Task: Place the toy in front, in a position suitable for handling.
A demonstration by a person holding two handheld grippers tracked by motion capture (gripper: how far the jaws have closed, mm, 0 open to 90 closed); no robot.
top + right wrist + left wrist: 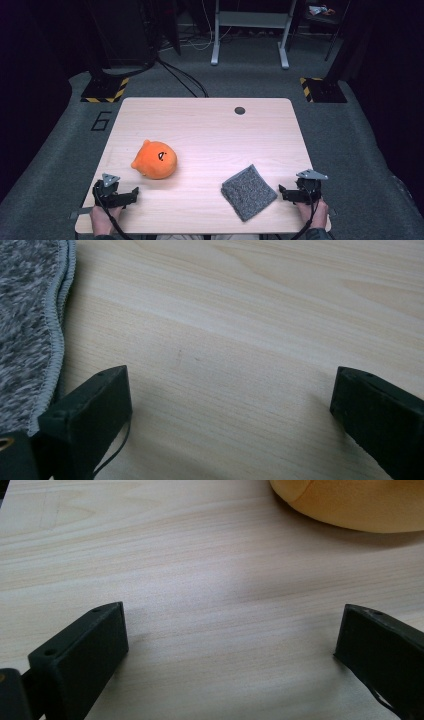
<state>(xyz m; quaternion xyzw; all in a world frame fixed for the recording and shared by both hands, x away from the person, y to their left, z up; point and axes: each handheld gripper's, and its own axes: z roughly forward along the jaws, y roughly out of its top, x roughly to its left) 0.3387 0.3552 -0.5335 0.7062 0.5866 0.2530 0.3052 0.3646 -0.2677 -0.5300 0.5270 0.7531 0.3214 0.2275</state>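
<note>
An orange round plush toy (pixel 154 159) lies on the left half of the light wooden table (pixel 210 130); its underside (pixel 350 502) fills the top right of the left gripper view. A grey folded cloth (pixel 248 192) lies near the front right, and its stitched edge (pixel 30 325) runs down the left side of the right gripper view. My left gripper (pixel 134 193) rests at the front left corner, below the plush, jaws wide apart (pixel 232 640) over bare wood. At the front right, just right of the cloth, my right gripper (pixel 282 193) stands open (pixel 230 405) with nothing between its jaws.
A small dark round hole (pixel 240 110) marks the table's far right part. Grey carpet surrounds the table, with yellow-black striped bases (pixel 106 90) and cables beyond the far edge. A white frame (pixel 250 30) stands at the back.
</note>
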